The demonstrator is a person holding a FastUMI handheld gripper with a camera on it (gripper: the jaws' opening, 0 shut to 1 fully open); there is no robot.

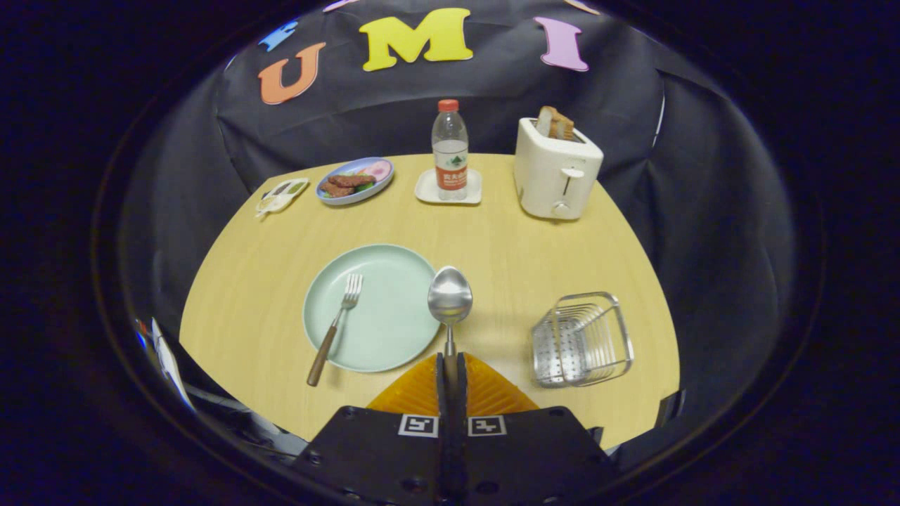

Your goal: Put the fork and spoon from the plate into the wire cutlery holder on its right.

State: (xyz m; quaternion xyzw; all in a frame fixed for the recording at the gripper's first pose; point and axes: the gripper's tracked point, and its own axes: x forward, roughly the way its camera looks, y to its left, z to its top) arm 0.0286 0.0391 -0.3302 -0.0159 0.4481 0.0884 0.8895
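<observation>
With the plate (383, 309) as reference on the wooden table (246, 295): toaster (555, 169) sits far behind it to the right, bread slices (555, 124) sticking up from the slots. Wire cutlery holder (582, 339) is right of the plate, well apart from it, basket open toward the camera. Water bottle (450, 149) stands on a small white coaster (429, 190) straight behind the plate; a blue dish of food (355, 180) is behind it to the left. Fork (335, 329) lies on the plate's left half, tines inward, handle hanging over the near rim. Spoon (450, 299) is clamped by its handle in the gripper (451, 369) (fingers closed right down on it), bowl sticking out ahead of the fingertips over the plate's right rim.
</observation>
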